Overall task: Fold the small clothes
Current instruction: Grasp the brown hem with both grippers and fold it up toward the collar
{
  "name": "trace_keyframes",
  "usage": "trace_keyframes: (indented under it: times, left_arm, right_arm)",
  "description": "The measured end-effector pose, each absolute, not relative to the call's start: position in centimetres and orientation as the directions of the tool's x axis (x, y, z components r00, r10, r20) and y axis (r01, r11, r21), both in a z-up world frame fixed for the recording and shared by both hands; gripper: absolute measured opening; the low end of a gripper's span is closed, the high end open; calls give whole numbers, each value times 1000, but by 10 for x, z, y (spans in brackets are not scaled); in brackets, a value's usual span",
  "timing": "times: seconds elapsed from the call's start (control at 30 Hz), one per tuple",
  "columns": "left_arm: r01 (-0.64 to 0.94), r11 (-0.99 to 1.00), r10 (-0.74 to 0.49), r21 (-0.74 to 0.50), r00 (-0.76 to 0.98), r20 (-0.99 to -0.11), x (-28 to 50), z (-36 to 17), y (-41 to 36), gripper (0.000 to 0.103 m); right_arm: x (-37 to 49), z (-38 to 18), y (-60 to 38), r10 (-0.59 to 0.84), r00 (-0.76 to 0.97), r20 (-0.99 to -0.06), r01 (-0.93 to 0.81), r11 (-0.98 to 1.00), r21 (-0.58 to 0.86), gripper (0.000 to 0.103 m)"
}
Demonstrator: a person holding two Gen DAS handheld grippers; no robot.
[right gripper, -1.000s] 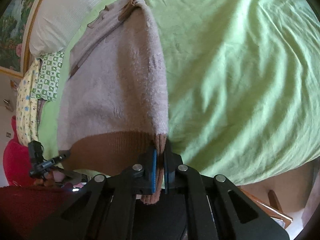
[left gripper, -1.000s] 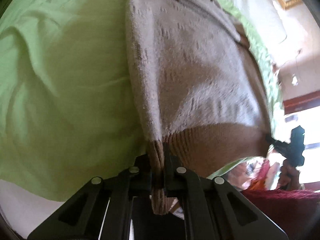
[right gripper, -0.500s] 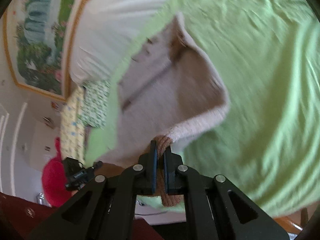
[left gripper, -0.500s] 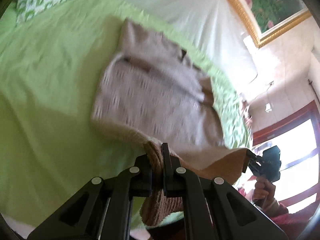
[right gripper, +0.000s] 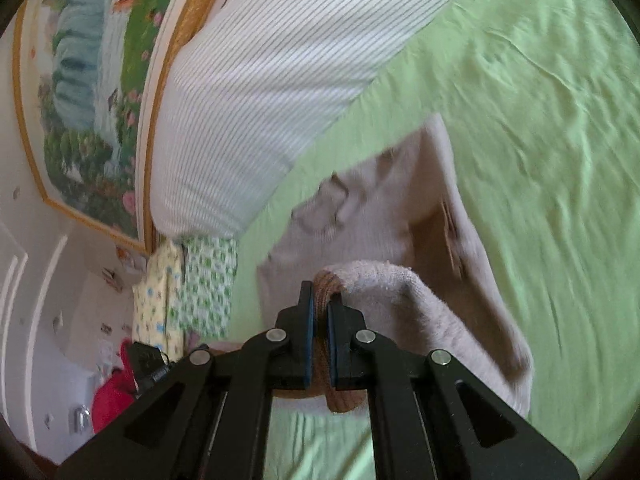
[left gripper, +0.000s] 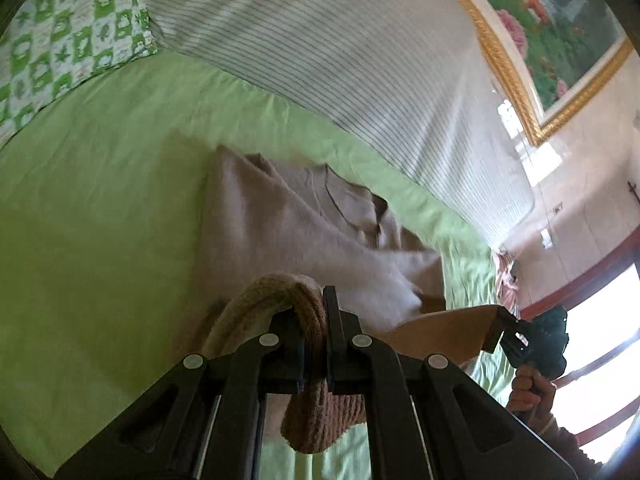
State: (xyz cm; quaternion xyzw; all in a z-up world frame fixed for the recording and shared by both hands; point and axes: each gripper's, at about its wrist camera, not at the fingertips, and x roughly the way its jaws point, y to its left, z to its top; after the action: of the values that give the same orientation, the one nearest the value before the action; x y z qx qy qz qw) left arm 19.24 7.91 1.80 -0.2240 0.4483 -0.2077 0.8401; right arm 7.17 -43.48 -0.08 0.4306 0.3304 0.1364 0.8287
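1. Since a second ago I have carried both grippers up and toward the far end of the bed, and the brown hem of the sweater (left gripper: 288, 232) has come with them. Earlier the sweater lay stretched long and flat away from me; now its near part is lifted and doubled over toward the collar.
2. My left gripper (left gripper: 316, 320) is pressed together on the ribbed brown hem (left gripper: 312, 420). The knit bunches between the two black fingers and a lump of it hangs below them.
3. My right gripper (right gripper: 318, 312) is likewise pinched on the other corner of the hem (right gripper: 332, 284). A tab of brown rib sticks out under the fingers, and the pale knit drapes away to the right.
4. In the left view I can see the right gripper (left gripper: 536, 340) at the right edge, with the person's hand (left gripper: 532, 392) around its handle and the brown hem pulled tight between the two grippers.
5. The far part of the sweater, with the collar, lies on the green sheet (left gripper: 100, 200), just short of the striped pillow (left gripper: 340, 60).
6. A green checked pillow (left gripper: 68, 36) sits at the far left beside the striped one. In the right view the same pair appears with the striped pillow (right gripper: 260, 92) at upper left.
7. A painting in a gold frame (right gripper: 84, 92) hangs on the wall behind the pillows.
8. Both views are somewhat blurred around the sweater, so I cannot tell fine folds at the collar.
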Motion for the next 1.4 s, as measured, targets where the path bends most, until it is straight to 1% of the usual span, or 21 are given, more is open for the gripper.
trace_keyframes:
  times: [0.23,0.5,0.73,0.77,0.87,0.93,0.97,1.0,1.03,1.07,1.1,1.13,1.17,1.2,1.27,1.4]
  left_arm:
    - [48,819,-512,-572,512,-690,264,-12,77,5]
    - [4,820,-495,-572,508,-705,327,-37,66,5]
    - [-43,839,-466,-543,459,-756,359,-73,58,6]
    - [-48,836,-469,-546,453,-758,361,-77,58,7]
    - [-60,824,-482,-564,450,-752,362,-81,60,10]
    - [-62,818,-488,-572,453,-746,360,-79,62,17]
    - [-61,818,-487,-572,456,-745,360,-76,63,21]
    - [-58,818,-485,-573,464,-741,358,-74,64,30]
    - [-55,818,-484,-573,474,-736,357,-70,65,35]
    - [-56,820,-477,-570,482,-735,355,-66,66,38]
    - [-57,824,-469,-564,491,-734,352,-60,67,46]
    - [-58,830,-456,-555,505,-733,348,-55,70,57]
    - [-66,845,-423,-531,527,-737,343,-47,72,60]
    - [-66,852,-408,-519,538,-738,340,-41,74,61]
    - [-50,863,-397,-503,549,-736,331,-31,74,61]
    - [56,900,-389,-431,547,-741,302,-15,55,61]
  right_arm:
    - [147,-15,-449,482,742,-466,122,587,800,6]
    - [200,-38,-467,468,724,-507,181,580,794,6]
    - [232,-62,-476,450,690,-567,247,590,769,7]
    - [236,-66,-477,450,682,-577,258,590,765,10]
    - [241,-71,-482,450,674,-586,277,581,765,12]
    - [243,-71,-483,446,674,-590,284,581,763,14]
    - [244,-69,-483,437,673,-597,288,588,755,17]
    - [244,-67,-484,432,674,-600,289,593,752,23]
    - [245,-63,-482,423,680,-599,288,597,749,28]
    - [244,-59,-483,415,688,-596,285,601,747,36]
    - [243,-54,-483,405,695,-594,282,606,744,41]
    - [242,-48,-483,392,703,-594,280,615,737,42]
    - [240,-42,-482,379,710,-593,274,627,729,43]
    - [239,-37,-481,375,714,-591,268,634,725,43]
    - [233,-26,-475,381,720,-580,236,652,721,43]
    - [220,-6,-451,392,708,-588,148,731,666,43]
